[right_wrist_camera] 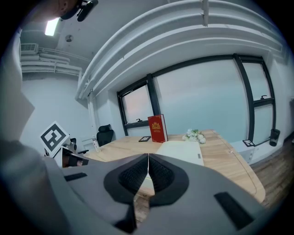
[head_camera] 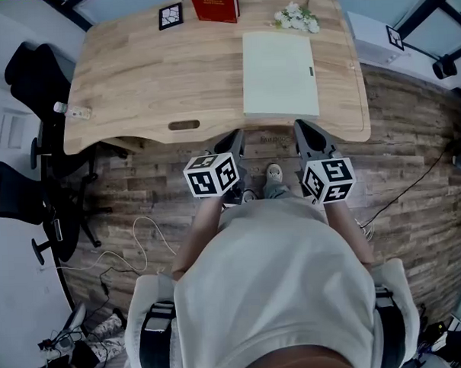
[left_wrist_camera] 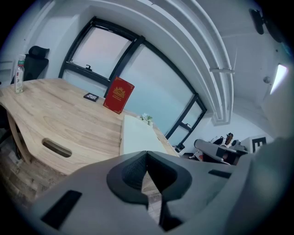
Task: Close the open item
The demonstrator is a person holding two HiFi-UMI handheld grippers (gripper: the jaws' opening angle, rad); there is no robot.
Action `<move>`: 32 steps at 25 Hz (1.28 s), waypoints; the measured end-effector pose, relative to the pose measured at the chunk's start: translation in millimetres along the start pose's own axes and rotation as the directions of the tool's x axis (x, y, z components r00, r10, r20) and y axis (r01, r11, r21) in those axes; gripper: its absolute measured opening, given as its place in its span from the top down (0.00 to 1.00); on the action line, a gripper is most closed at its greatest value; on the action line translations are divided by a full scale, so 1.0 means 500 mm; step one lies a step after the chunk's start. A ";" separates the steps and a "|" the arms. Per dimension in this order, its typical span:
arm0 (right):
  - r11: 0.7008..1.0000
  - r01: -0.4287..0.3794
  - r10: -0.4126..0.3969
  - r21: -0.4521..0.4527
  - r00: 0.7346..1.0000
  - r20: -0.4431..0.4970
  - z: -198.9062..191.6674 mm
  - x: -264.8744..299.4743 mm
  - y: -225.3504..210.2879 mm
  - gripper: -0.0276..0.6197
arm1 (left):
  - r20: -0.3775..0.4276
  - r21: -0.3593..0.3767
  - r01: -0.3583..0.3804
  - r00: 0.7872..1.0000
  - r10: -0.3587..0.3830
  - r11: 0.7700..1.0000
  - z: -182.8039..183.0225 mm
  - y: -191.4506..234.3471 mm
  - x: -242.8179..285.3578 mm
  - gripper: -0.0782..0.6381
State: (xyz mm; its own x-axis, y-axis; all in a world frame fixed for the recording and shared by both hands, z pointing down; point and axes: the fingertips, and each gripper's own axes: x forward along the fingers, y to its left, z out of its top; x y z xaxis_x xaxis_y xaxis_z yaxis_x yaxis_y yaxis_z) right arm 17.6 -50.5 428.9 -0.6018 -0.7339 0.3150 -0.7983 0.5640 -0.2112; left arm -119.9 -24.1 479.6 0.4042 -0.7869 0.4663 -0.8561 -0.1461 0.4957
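Left gripper and right gripper hang closed, empty; the notebook near the desk's front edge looks light, thin, best pinched at its cover edge.

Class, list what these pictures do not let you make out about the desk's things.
Pale flat item: the head view shows only its top, so open or closed is unclear; the right gripper hides its near end in its own view.
Red book: cut by the head view's top edge; cover print too small.
Bottle: label too small, left gripper view.
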 end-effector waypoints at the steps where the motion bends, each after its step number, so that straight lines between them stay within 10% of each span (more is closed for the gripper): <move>1: 1.000 0.001 -0.001 0.002 1.000 0.004 0.001 -0.003 0.006 0.93 | 0.001 0.003 0.001 1.000 -0.001 1.000 -0.002 0.001 -0.008 0.86; 32: 1.000 0.014 -0.014 -0.022 1.000 0.013 -0.012 -0.043 0.065 0.93 | 0.028 0.011 0.011 1.000 -0.011 1.000 -0.008 -0.001 -0.071 0.86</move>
State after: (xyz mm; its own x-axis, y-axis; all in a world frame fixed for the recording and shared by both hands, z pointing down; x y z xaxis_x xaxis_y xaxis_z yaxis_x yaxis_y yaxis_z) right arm 4.6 -14.0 420.9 -0.5908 -0.7464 0.3064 -0.8062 0.5615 -0.1865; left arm -132.6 6.1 465.7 0.4047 -0.8014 0.4404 -0.8551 -0.1609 0.4929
